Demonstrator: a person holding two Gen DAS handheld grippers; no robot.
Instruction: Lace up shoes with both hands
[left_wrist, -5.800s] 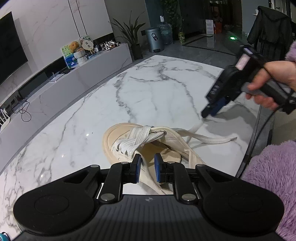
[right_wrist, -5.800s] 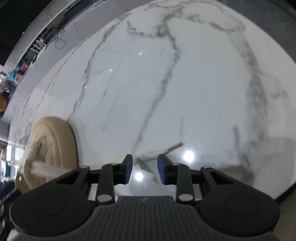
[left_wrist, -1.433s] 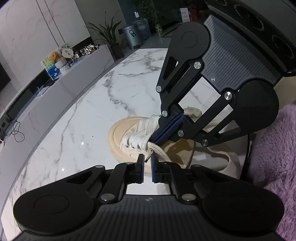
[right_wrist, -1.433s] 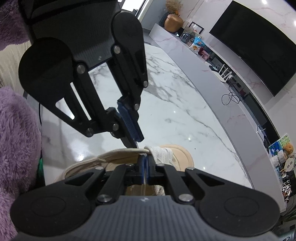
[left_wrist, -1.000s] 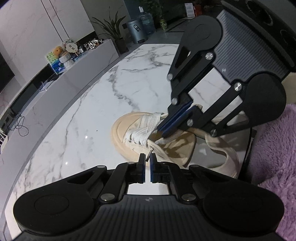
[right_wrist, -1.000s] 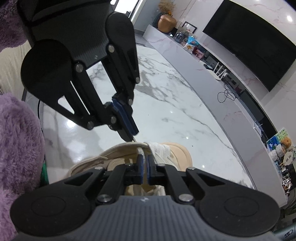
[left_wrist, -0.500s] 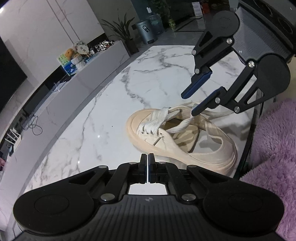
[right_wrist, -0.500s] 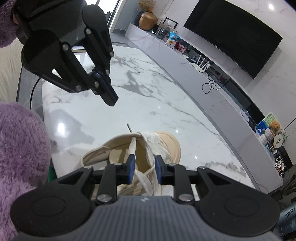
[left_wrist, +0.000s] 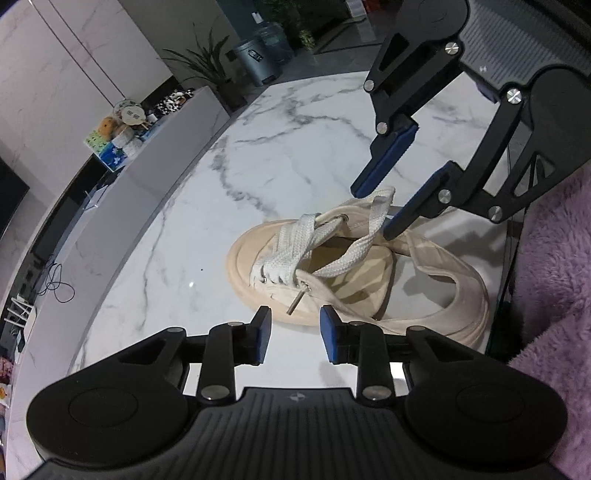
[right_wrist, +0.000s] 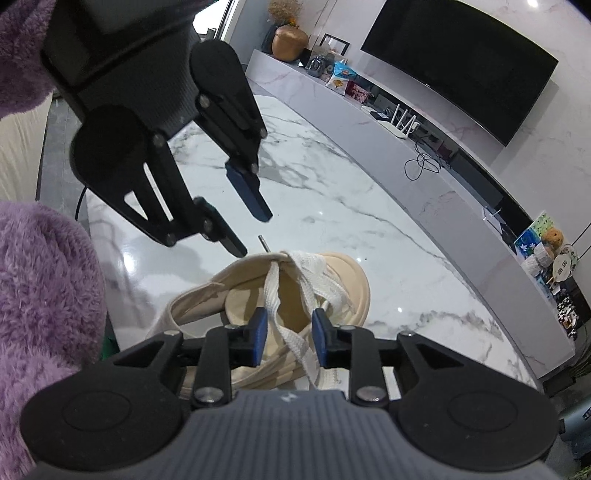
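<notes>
Shoe (left_wrist: 354, 280) on tabletop (left_wrist: 295, 147) near its front edge. Lace (left_wrist: 343, 254) soft, floppy, light; best taken by stiff aglet (left_wrist: 295, 302) poking through eyelet. Left gripper (left_wrist: 293, 334) and right gripper (right_wrist: 288, 332) both released, holding nothing.

Marble table (left_wrist: 303, 122) w/ shoe (left_wrist: 369, 280)

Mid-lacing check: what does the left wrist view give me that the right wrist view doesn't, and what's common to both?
Left wrist only: the eyelet on the shoe's near flank, with the lace tip poking out of it towards the open left gripper.

Right wrist only: the lace running up between the fingers of the open right gripper, and the TV.

Both: the shoe on the marble table, neither gripper holding anything.
</notes>
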